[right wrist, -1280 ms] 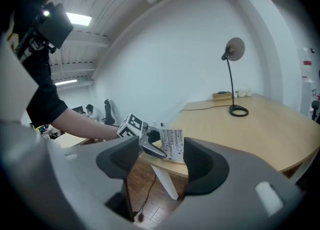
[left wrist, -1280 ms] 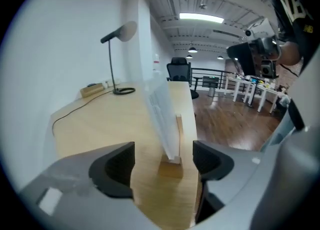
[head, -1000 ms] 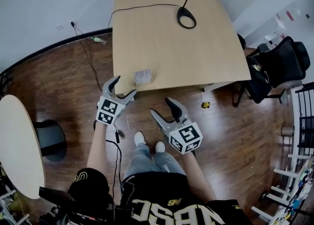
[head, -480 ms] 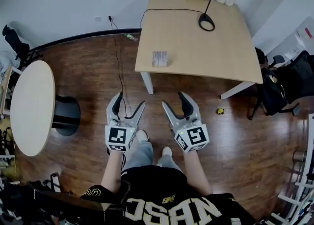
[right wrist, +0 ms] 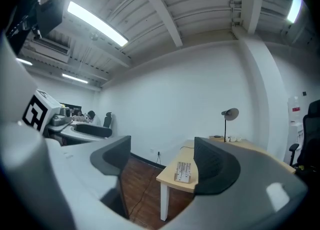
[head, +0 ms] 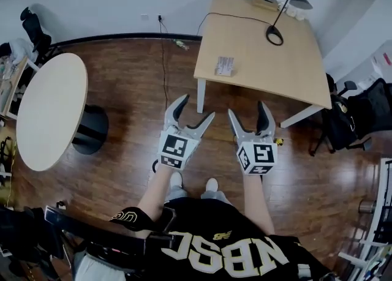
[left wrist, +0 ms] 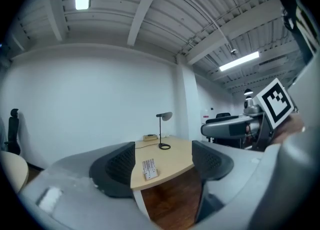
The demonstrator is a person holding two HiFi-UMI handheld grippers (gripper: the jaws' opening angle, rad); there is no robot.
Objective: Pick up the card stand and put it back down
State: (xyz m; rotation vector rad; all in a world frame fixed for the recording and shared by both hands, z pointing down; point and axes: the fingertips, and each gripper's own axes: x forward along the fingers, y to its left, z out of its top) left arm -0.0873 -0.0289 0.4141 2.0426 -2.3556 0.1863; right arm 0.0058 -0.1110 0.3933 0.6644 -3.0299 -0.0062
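Desk [head: 269, 65] well ahead, out of reach. Left gripper [head: 196, 107] wide, closing slightly on nothing; right gripper [head: 247, 109] opening wide, likewise empty. Card stand [head: 225, 66] upright near the desk's near left corner, close to the edge. Likely hazard: knocked flat or off that edge by a hasty approach.

The person wears a black jersey [head: 226, 246] with large white outlined block letters and a small gold emblem across the back. Its short left sleeve [head: 125, 217] carries a gold mark. With it go blue jeans [head: 171, 194] and white shoes [head: 212, 184]. The left claw [head: 196, 107] and right claw [head: 247, 109] are pale grey and curved, with black ribbed pads. Each bears a white cube [head: 257, 157] printed with black square markers. The left claw's jaws are closing and the right's opening, with nothing between either pair.
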